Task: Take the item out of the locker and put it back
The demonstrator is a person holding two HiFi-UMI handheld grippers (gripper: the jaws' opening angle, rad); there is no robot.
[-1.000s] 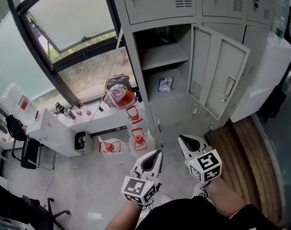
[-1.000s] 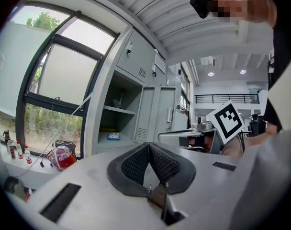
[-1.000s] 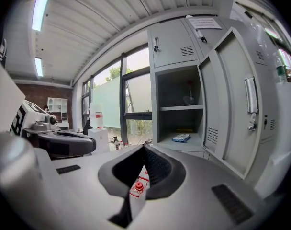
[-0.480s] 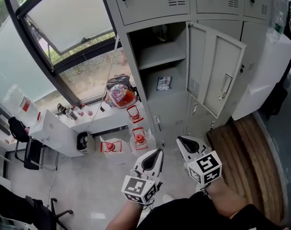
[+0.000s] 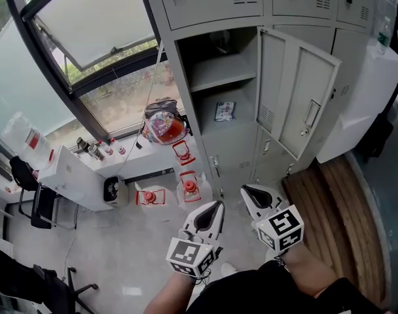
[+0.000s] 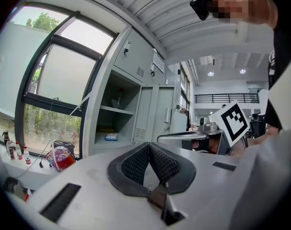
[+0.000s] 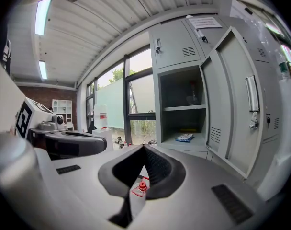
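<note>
The grey locker (image 5: 218, 77) stands with its door (image 5: 297, 103) swung out to the right. A small blue-and-white packet (image 5: 225, 111) lies flat on its lower shelf; it also shows as the packet (image 6: 110, 136) in the left gripper view and the packet (image 7: 185, 137) in the right gripper view. My left gripper (image 5: 211, 213) and right gripper (image 5: 253, 195) hover side by side well short of the locker, over the floor. Both are shut with nothing between the pads. Left gripper (image 6: 149, 144) points at the open compartment; right gripper (image 7: 144, 147) does too.
A dark object (image 5: 220, 42) sits on the upper shelf. Red-capped jugs (image 5: 189, 190) stand on the floor left of the locker, below a colourful bag (image 5: 163, 126) on a white ledge. Wooden planks (image 5: 323, 201) lie at the right, a chair (image 5: 35, 201) at far left.
Both grippers keep their places and stay shut; only the head view shifts slightly.
</note>
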